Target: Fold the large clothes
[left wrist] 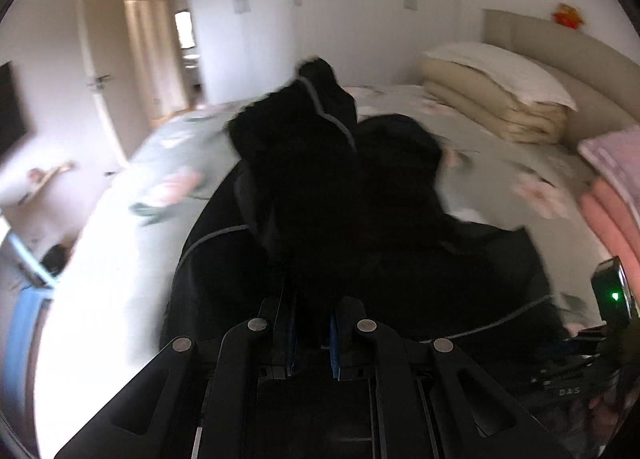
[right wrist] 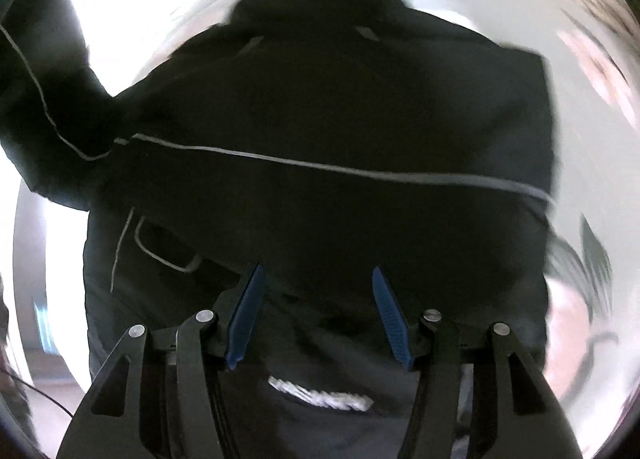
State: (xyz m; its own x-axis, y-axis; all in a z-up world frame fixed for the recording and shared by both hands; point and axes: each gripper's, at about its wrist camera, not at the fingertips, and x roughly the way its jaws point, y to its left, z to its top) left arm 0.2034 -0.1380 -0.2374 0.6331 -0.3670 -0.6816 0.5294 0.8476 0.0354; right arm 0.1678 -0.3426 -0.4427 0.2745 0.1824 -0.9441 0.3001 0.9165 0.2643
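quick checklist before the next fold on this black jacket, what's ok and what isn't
1. Left gripper clamped on the black jacket: ok, jaws closed with fabric between them.
2. Right gripper ready to grasp: ok, jaws open, blue pads bare.
3. Right gripper over the jacket: ok, fabric fills its view.
4. Jacket lying flat: not ok, bunched and lifted over the floral bedsheet.
5. Room to fold: cannot tell, folded quilts and pink blankets nearby.

The left claw (left wrist: 312,299) pinches a raised fold of the black jacket (left wrist: 320,179) above the floral bed (left wrist: 120,239).
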